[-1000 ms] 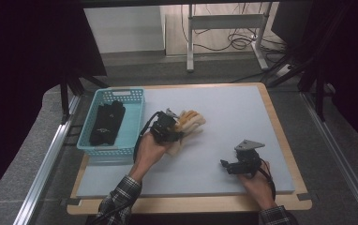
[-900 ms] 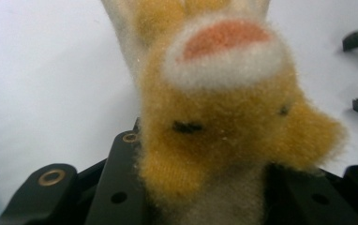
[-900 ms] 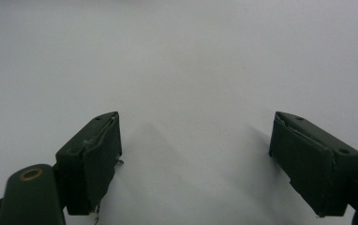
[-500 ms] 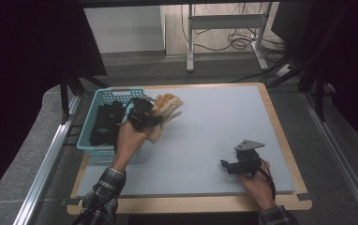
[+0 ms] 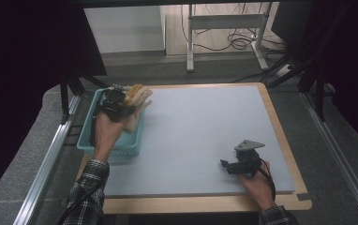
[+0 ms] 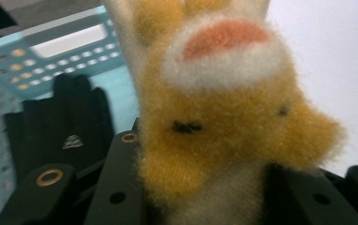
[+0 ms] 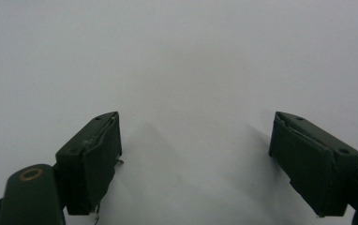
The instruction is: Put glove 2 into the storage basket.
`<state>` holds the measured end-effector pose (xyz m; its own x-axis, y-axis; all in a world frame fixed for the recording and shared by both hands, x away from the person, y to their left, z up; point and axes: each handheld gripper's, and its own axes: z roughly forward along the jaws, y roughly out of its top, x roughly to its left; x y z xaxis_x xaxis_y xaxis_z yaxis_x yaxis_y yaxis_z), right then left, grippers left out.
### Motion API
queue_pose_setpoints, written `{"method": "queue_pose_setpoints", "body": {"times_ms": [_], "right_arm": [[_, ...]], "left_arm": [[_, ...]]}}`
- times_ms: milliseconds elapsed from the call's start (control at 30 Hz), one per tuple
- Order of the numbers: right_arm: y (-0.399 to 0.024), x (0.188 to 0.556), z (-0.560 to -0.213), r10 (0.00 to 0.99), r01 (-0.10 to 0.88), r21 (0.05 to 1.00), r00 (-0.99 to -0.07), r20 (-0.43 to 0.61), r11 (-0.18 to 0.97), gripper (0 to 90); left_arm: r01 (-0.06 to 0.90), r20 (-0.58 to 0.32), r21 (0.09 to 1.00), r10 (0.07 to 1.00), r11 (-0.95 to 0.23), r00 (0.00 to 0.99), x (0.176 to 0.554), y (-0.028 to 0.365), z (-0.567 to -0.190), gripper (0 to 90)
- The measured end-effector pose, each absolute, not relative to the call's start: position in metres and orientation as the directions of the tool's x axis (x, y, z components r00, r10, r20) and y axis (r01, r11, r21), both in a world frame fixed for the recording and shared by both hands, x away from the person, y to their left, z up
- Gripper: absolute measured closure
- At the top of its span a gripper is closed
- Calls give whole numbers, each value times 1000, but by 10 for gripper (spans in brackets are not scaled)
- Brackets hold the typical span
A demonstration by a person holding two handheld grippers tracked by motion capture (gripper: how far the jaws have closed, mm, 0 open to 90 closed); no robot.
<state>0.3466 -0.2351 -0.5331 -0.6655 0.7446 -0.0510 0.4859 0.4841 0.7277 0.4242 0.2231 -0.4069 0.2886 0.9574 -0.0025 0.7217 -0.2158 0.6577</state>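
A: Any writing to read anywhere here?

B: No words, no numbers. The nearest thing is a small pale emblem (image 6: 72, 141) on the black glove (image 6: 57, 129), at the left of the left gripper view, low in the frame.

A: Can you make out what it says?

B: No. It is a little rounded mark with fine stripes, too small and blurred to read as letters.

A: And the blue basket (image 6: 8, 61) in the upper left of that frame?

B: Only rows of holes, no label.
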Motion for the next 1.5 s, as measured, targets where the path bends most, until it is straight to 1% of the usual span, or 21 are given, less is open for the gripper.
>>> {"method": "queue_pose_setpoints", "body": {"times_ms": [233,367,467,667,867,933,1033,1067,1100,1233,1267,1400,1467,1500], "right_arm": [[-235,347,-533,744,486,728,-666,-51,484,168],[-235,347,-533,745,486,728,-666,-51,484,168],[-235,347,-533,744,486,728,-666,-52,485,168],[-235,347,-533,744,486,728,-666,-50,483,168],[-235,347,-533,745,486,728,-665,-50,483,168],[-235,347,-533,744,485,728,-666,-51,484,168],[-235,347,-533,745,486,728,-665,-50,483,168],[-235,347,-533,745,486,728,-665,-51,483,168],[-235,347,-533,745,486,728,-665,-51,483,168],[-235,347,-533,745,486,728,-666,-50,483,168],[-235,347,-533,745,486,728,-665,-50,483,168],[-235,347,-533,745,485,728,-666,-51,484,168],[-235,347,-533,744,485,728,-666,-51,484,168],[-235,347,-533,745,485,728,-666,-51,484,168]], "left_arm": [[745,3,648,979,-158,204,433,248,-415,665],[763,-1,633,985,-132,171,441,257,-428,664],[777,-25,621,988,-105,153,448,260,-442,663],[807,-38,582,988,-102,152,461,254,-467,658],[840,-4,516,981,-165,195,472,237,-484,636],[857,-14,485,978,-174,207,476,232,-490,598],[882,-6,428,975,-198,222,481,227,-496,451],[891,-20,412,976,-190,217,482,228,-497,385],[899,-35,403,979,-172,203,483,230,-498,368],[917,-91,374,978,-141,187,483,241,-496,102],[912,-100,384,976,-142,194,480,242,-492,77],[882,-122,449,969,-140,216,472,248,-472,49],[860,-103,490,971,-140,217,467,252,-460,72],[852,-91,504,972,-141,215,465,254,-456,122]]}}
